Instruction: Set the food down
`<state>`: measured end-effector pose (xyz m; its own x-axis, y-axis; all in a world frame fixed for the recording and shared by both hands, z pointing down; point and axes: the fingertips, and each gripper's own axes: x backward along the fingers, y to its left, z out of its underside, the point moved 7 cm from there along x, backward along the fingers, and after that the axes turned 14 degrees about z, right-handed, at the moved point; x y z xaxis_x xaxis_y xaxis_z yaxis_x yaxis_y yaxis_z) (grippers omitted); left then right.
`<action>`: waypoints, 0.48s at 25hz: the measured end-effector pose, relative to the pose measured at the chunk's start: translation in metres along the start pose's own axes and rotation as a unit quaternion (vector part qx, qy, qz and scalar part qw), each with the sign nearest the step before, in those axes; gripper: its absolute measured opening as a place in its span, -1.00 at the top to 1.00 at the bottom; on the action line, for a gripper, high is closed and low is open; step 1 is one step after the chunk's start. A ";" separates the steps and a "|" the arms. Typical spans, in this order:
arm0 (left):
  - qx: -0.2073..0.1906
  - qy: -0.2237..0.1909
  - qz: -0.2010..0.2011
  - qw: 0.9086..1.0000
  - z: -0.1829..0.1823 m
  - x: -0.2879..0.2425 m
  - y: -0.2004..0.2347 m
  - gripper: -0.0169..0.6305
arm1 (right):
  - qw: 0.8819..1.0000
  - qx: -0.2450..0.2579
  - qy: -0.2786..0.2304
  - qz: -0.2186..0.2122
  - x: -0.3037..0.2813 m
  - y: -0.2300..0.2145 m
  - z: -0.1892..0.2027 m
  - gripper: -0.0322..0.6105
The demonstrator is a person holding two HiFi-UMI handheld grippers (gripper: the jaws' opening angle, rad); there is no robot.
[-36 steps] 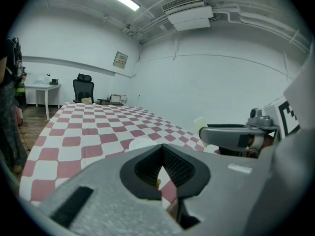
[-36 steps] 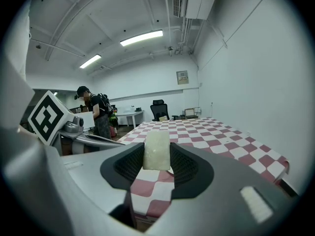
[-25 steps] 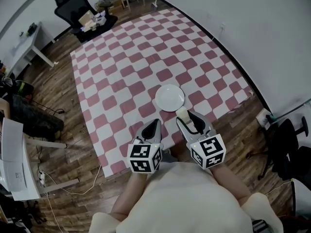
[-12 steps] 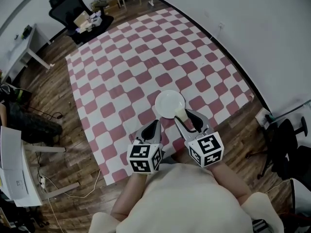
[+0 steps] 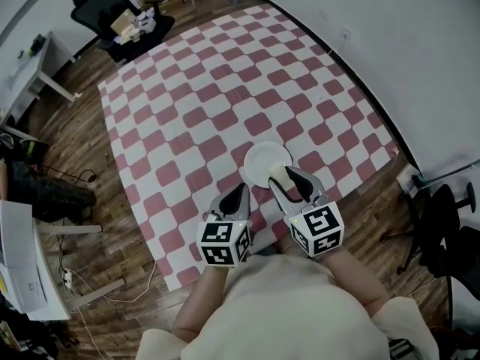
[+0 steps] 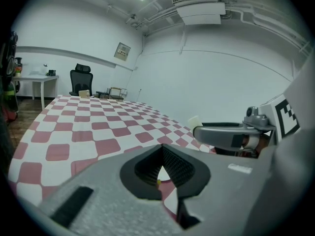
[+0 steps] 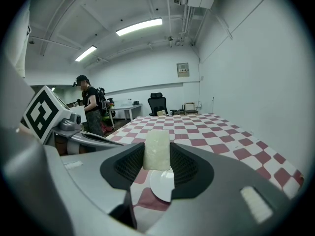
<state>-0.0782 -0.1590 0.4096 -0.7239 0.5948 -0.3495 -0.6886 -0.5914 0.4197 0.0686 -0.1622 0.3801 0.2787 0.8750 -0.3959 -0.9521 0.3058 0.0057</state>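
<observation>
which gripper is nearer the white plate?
Right. The right gripper, shut on the pale food block, hangs over the near rim of the plate; the left gripper sits back and left of it.

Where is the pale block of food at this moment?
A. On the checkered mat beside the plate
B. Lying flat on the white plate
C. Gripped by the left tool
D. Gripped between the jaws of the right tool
D: in the right gripper view the pale food block stands upright between the jaws of the right tool, both pads pressing on its sides, with the white plate showing bare below it.
</observation>
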 end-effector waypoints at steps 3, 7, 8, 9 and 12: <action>0.003 0.003 0.001 1.000 -0.001 -0.003 0.008 0.93 | 1.000 0.001 0.010 0.003 -0.012 0.000 0.002 0.38; 0.005 0.007 0.008 1.000 -0.001 -0.011 0.017 0.93 | 1.000 0.002 0.021 0.012 -0.027 -0.001 0.006 0.38; 0.006 0.009 0.009 1.000 0.000 -0.013 0.019 0.93 | 1.000 0.003 0.023 0.013 -0.030 -0.001 0.006 0.38; 0.007 0.010 0.011 1.000 0.000 -0.014 0.021 0.93 | 1.000 0.003 0.027 0.015 -0.032 -0.001 0.007 0.38; 0.011 0.014 0.016 1.000 0.002 -0.019 0.026 0.93 | 0.999 0.004 0.037 0.021 -0.039 -0.001 0.012 0.38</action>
<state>-0.0826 -0.1845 0.4293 -0.7468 0.5600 -0.3588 -0.6640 -0.5976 0.4494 0.0598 -0.1919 0.4063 0.2274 0.8574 -0.4617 -0.9618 0.2719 0.0313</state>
